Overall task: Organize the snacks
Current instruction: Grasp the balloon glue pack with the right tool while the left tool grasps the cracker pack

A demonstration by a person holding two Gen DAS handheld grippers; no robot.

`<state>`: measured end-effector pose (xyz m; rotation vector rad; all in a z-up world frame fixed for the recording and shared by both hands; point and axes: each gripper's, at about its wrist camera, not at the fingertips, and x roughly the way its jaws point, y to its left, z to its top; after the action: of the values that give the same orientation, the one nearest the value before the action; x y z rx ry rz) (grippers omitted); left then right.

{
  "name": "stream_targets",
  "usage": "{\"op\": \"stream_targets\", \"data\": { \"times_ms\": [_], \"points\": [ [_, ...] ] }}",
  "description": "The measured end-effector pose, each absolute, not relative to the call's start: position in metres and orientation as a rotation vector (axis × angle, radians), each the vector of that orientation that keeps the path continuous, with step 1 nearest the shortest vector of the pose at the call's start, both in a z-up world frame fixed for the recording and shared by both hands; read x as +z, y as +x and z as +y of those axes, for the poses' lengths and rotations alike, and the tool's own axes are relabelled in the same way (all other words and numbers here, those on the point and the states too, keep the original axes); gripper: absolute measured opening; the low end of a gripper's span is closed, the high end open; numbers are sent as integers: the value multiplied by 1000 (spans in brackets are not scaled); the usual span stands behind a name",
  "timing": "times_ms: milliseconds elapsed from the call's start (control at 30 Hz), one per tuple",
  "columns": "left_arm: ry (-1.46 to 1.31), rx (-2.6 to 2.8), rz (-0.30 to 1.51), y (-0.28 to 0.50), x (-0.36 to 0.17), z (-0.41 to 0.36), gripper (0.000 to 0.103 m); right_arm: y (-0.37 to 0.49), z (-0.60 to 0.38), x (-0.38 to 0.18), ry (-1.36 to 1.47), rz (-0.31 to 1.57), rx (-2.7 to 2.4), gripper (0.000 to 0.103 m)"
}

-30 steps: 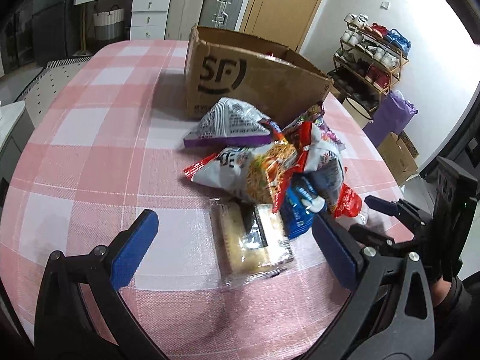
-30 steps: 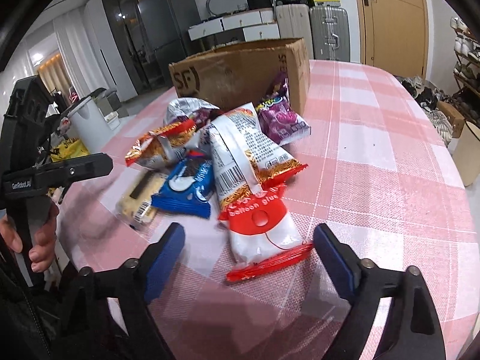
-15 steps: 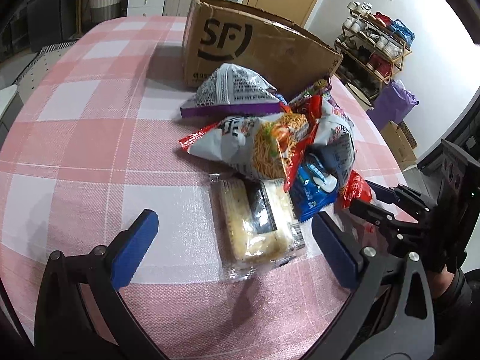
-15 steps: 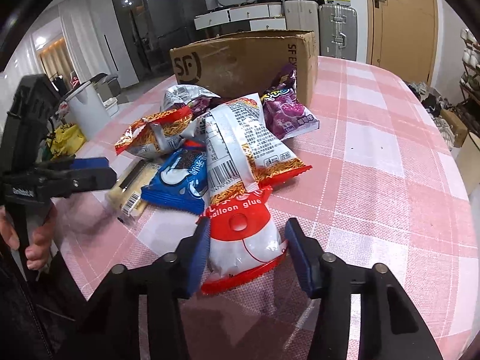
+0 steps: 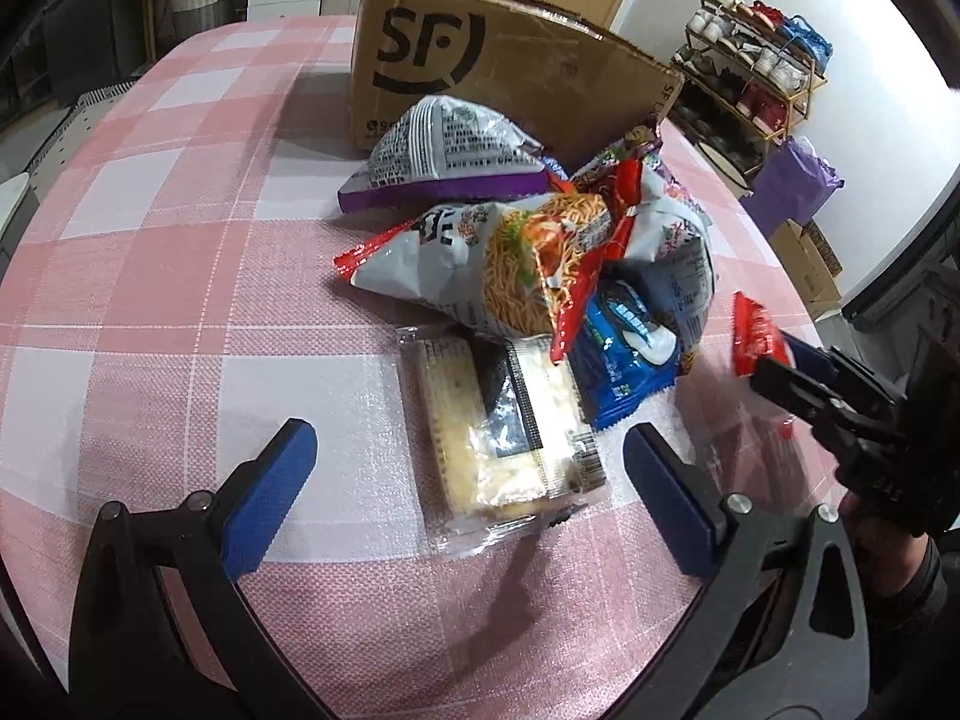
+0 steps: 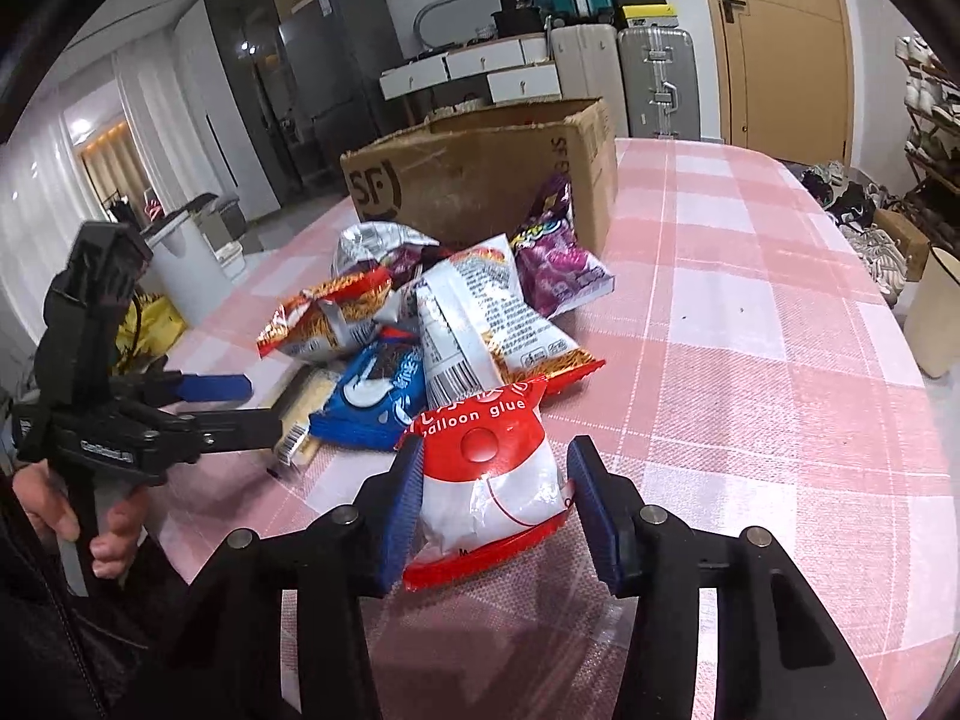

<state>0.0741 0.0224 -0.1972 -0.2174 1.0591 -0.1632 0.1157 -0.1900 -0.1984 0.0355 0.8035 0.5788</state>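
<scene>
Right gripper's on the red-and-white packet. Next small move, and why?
Probably lift the red-and-white packet straight up, then carry it toward the cardboard box. The right gripper is shut on its sides, its top edge is tucked against the pile, and the box stands open behind it. The left gripper is open over the clear-wrapped cake.

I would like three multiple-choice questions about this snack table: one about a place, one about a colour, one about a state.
1. Where does the clear-wrapped cake packet lie?
A. between the left gripper fingers
B. inside the cardboard box
C. on the floor

2. Which colour is the Oreo packet?
A. green
B. blue
C. yellow

3. How is the right gripper?
A. wide open over bare cloth
B. out of view
C. closed on the red-and-white balloon glue packet

Key: 1 A, the packet sits on the checked tablecloth between the open pads. 2 B, its wrapper is blue. 3 C, both pads press the packet's sides.
</scene>
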Motion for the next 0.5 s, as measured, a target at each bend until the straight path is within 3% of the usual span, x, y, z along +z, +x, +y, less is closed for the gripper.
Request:
{"op": "stream_targets", "data": {
  "times_ms": [500],
  "points": [
    [-52,-68,1097,98,-208,-18,102,111,-208,-197,102,782,565,49]
  ]
}}
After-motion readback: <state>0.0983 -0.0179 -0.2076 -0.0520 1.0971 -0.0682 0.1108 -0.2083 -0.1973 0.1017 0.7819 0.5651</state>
